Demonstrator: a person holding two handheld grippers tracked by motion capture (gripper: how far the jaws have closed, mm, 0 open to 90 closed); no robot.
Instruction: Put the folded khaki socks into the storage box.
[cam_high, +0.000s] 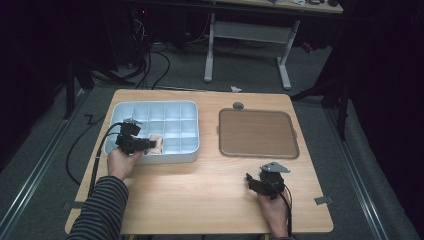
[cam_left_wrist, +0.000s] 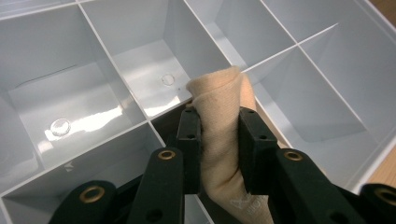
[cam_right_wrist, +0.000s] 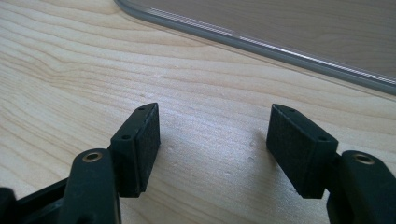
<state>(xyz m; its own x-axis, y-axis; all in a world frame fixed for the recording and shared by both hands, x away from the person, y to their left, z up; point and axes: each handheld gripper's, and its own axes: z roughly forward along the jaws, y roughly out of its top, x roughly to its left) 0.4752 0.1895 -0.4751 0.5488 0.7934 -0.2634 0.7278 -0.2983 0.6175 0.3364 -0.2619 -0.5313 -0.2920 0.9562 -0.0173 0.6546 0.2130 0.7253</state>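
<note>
Right now my left gripper (cam_left_wrist: 219, 140) has its jaws clenched on a beige cloth (cam_left_wrist: 223, 116), pads pressing it from both sides, and I hold it over the front row of the pale blue divided tray (cam_high: 172, 107), near the tray's front wall. My right gripper (cam_right_wrist: 212, 149) rests low over the bare wooden table (cam_high: 200, 190) with its jaws released and nothing between them, just short of the brown lid (cam_high: 257, 132) lying beside the tray.
</note>
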